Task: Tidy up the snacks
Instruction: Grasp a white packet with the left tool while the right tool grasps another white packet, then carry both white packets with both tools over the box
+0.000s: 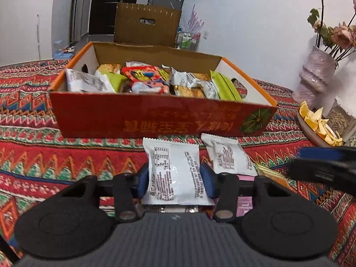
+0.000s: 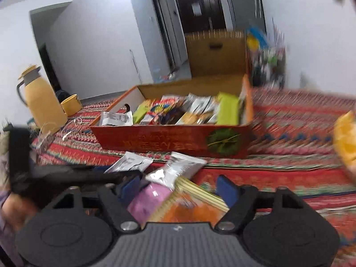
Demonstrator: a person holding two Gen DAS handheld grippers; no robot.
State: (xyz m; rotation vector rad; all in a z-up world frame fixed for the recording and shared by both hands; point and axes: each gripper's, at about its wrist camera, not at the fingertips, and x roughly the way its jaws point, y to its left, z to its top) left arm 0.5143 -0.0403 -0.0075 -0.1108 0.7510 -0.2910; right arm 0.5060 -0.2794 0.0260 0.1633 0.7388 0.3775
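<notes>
Blue pads of the left hand-held gripper (image 1: 175, 181) pinch a white snack packet (image 1: 174, 171); the right (image 2: 181, 191) looks open.

You've got a red patterned cloth (image 1: 66, 155) covering the whole surface, with the open snack box (image 1: 155, 120) sitting on it. Just in front of the box lie two white packets (image 1: 229, 155), and off to the side stand a vase (image 1: 316, 75) and a plate of orange peel (image 1: 316, 120).

Left view sharp, evenly lit; right view motion-blurred, ceiling glare; fisheye bending, dark corners
</notes>
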